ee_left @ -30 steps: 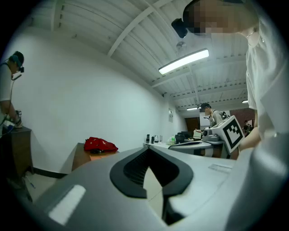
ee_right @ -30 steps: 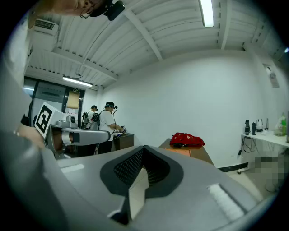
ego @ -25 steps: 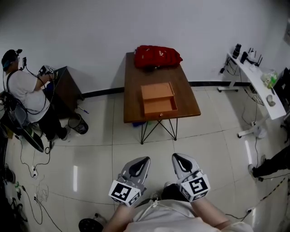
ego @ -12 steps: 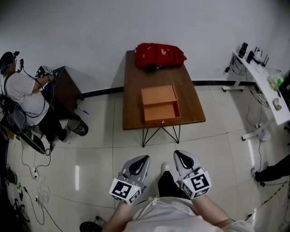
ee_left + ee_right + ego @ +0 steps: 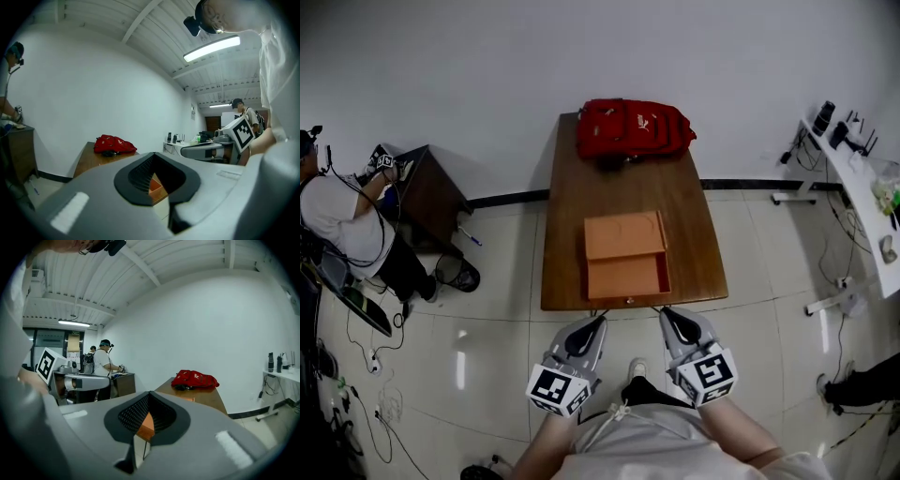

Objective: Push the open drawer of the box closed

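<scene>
Big wooden table (image 5: 698, 239) in the middle, with a red backpack (image 5: 634, 129) at its far end. The orange box (image 5: 623, 235) sits near the front edge with its drawer (image 5: 628, 277) open. The left gripper (image 5: 587, 327) and right gripper (image 5: 675, 322) hover just off that edge, both clenched on nothing.

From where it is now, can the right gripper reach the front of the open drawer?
Probably yes: the right gripper hangs at the table edge, with nothing between it and the drawer.

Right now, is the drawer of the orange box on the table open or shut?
Open. In the head view the drawer stands pulled out of the box toward the table's near edge, its inside showing.
</scene>
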